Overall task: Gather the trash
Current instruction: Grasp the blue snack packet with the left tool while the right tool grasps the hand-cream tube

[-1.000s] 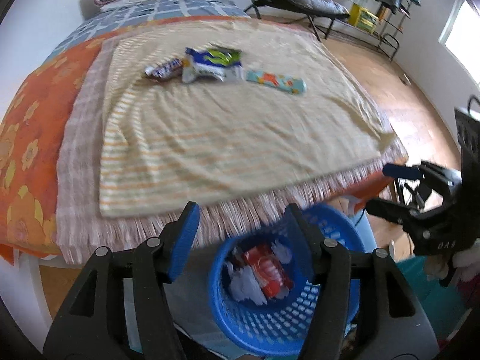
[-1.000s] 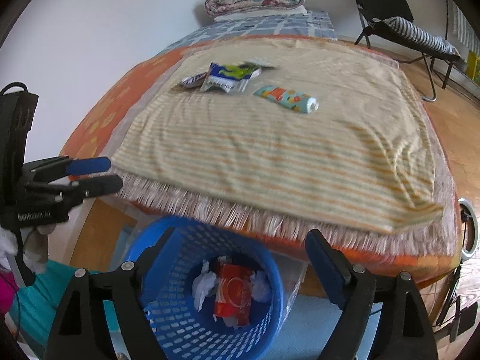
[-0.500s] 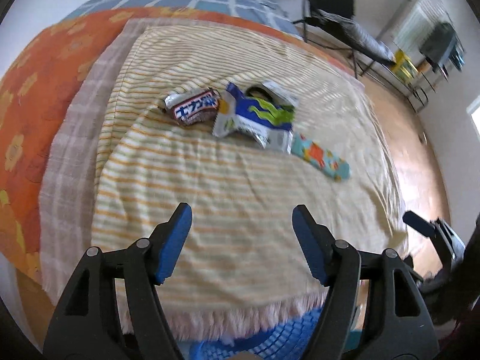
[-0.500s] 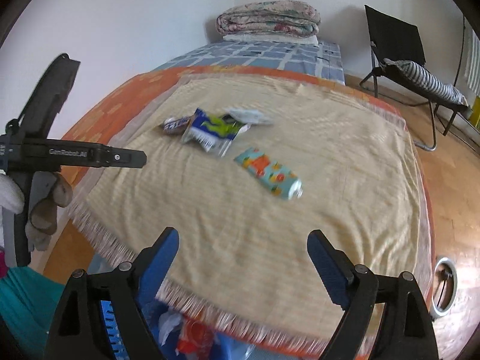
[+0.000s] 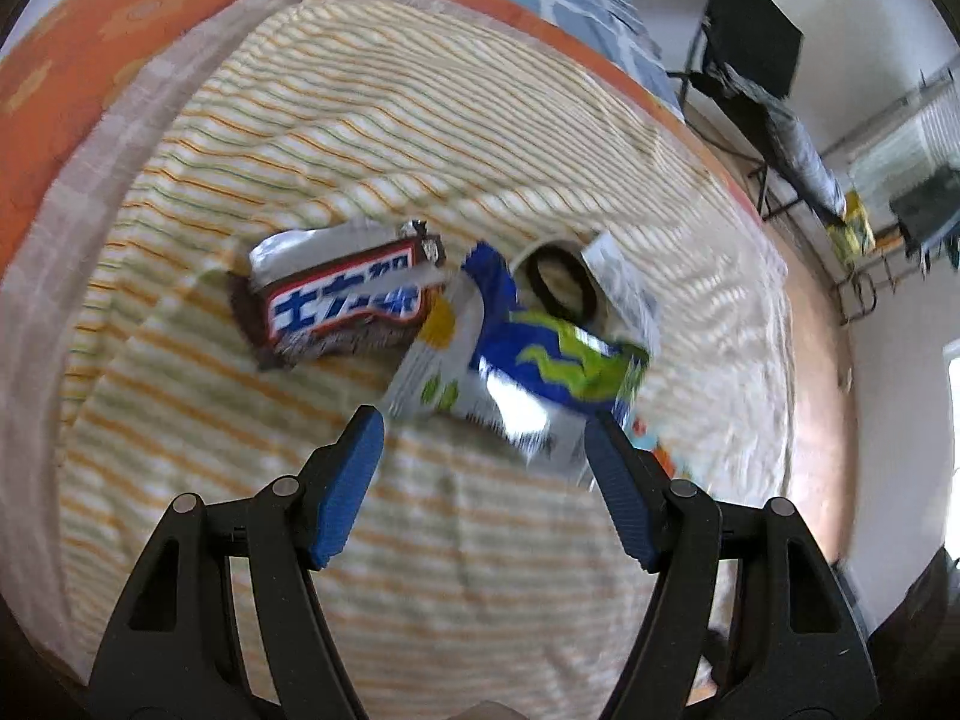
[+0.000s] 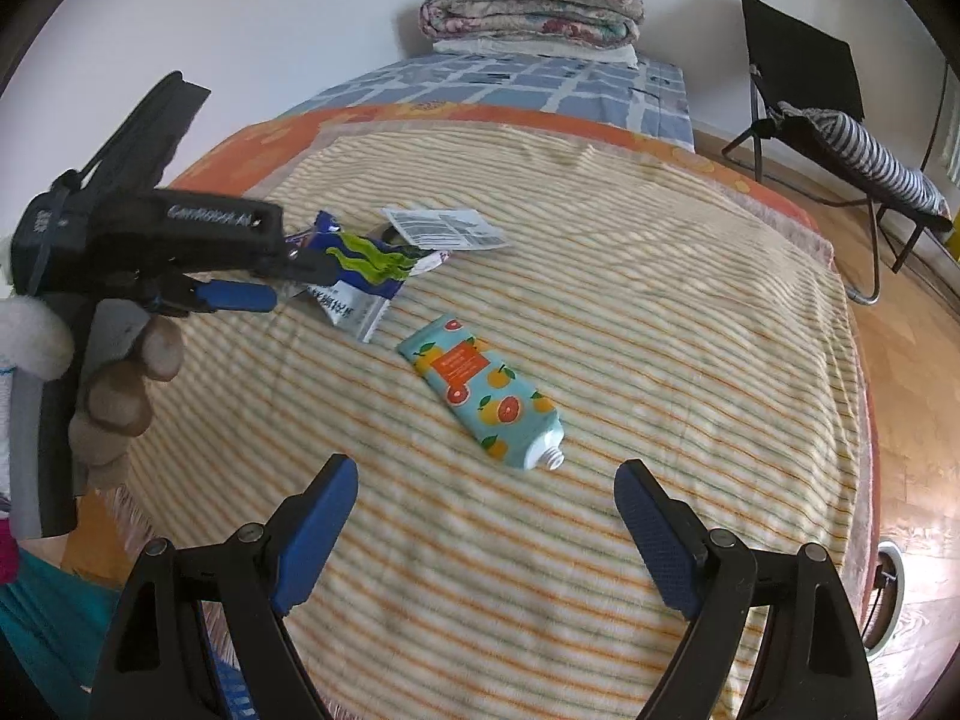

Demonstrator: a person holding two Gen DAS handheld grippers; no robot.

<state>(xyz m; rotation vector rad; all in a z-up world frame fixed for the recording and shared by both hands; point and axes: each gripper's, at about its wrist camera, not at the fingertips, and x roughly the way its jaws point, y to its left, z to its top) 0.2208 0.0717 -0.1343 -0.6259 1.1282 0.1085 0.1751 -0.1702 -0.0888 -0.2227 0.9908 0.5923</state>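
A blue, green and white snack wrapper lies on the striped blanket, with a brown candy-bar wrapper to its left and a white label paper behind it. My left gripper is open and empty, hovering just short of the snack wrapper. In the right wrist view the left gripper hangs over the snack wrapper. A teal tube with orange fruit print lies mid-blanket. My right gripper is open and empty just in front of the tube.
The bed has an orange floral cover and folded quilts at its head. A black folding chair stands on the wooden floor to the right. The blue basket's rim shows at the bottom edge.
Both grippers have moved up from over the blue basket and forward over the bed. The left has closed in on the snack wrapper, the right on the tube. Both stay open.
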